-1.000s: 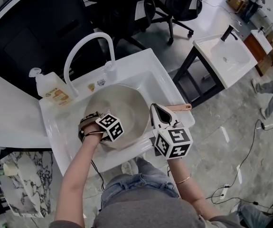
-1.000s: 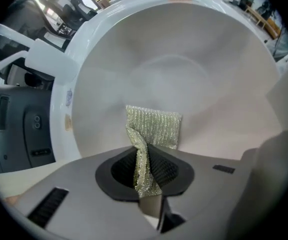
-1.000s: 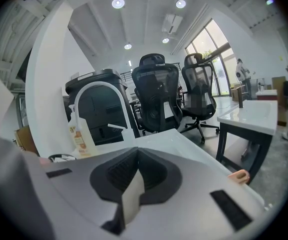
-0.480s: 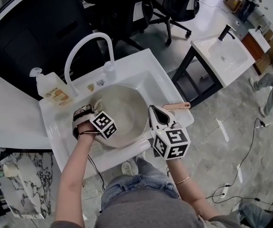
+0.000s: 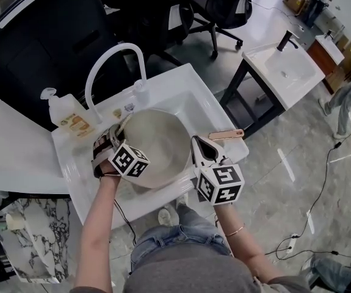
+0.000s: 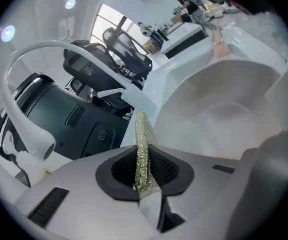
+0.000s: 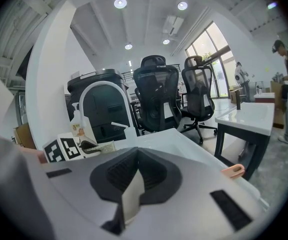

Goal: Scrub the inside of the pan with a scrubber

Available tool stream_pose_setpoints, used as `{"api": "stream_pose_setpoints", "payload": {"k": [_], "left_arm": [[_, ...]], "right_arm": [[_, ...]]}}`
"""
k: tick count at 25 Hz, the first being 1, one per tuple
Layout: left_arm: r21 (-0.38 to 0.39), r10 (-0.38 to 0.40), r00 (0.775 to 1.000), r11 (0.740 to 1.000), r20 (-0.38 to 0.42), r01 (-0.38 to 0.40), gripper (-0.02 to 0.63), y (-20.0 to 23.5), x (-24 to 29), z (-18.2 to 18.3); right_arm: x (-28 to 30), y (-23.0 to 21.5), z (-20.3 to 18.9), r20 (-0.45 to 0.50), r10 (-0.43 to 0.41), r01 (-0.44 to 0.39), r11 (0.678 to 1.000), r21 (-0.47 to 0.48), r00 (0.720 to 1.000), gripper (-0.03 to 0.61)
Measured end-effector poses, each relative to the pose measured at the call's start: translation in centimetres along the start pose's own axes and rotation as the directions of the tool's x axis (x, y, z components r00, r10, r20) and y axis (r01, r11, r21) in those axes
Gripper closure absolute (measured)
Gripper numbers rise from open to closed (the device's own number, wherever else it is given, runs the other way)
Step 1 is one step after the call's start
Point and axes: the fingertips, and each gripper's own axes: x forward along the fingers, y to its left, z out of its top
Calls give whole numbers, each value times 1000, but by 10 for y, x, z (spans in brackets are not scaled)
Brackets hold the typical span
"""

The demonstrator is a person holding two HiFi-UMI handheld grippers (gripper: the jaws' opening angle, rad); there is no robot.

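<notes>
A round, pale pan lies in the white sink, its copper handle pointing right over the sink's edge. My left gripper is at the pan's far-left rim, shut on a thin gold glittery scrubber. In the left gripper view the scrubber stands on edge between the pads, with the pan's pale inside to the right. My right gripper sits at the pan's right rim beside the handle's root. Its jaws stand shut with nothing showing between them; the handle's end shows to its right.
A white arched faucet rises behind the pan, and a soap pump bottle stands at the sink's back left. A second white basin on a black-legged table stands to the right. Black office chairs are beyond.
My left gripper has moved with the scrubber from the pan's near-left side up and to the left, to the far-left rim. The right gripper has hardly moved.
</notes>
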Motion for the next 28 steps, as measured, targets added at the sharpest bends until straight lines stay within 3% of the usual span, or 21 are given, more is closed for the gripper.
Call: {"api": "stream_pose_setpoints", "payload": {"k": [3,6,9,15,19,22,25,28], "left_arm": [[-142,6,997,990,75,5,554,9,-16,6],[-234,28,988,972,149,8,554,16,-33,12],[-340,15,974,938,226,65,554,19,-53,18],[-565,-37,915,776,401,279,554,19,-94,26],[-628,-41,880,686,473,369,554,19,-117,25],[-648,-30,852,636,523,419,553,21,-133,23],[-660,-14,835,606,549,444,554,19,-147,18],[-665,-4,827,593,562,454,554,16,-160,13]], "right_arm": [[-2,5,0,2,2,-2,1000,-1,1000,568],[-4,13,-1,7,7,-7,1000,-7,1000,568],[-7,22,-2,11,13,-13,1000,-13,1000,568],[-14,42,-3,25,31,-30,999,-24,999,568],[-20,56,-3,32,38,-37,999,-34,999,568],[-25,67,-4,39,47,-45,998,-45,998,568],[-29,79,-5,53,61,-59,997,-51,997,568],[-35,92,-5,70,86,-81,995,-60,994,568]]}}
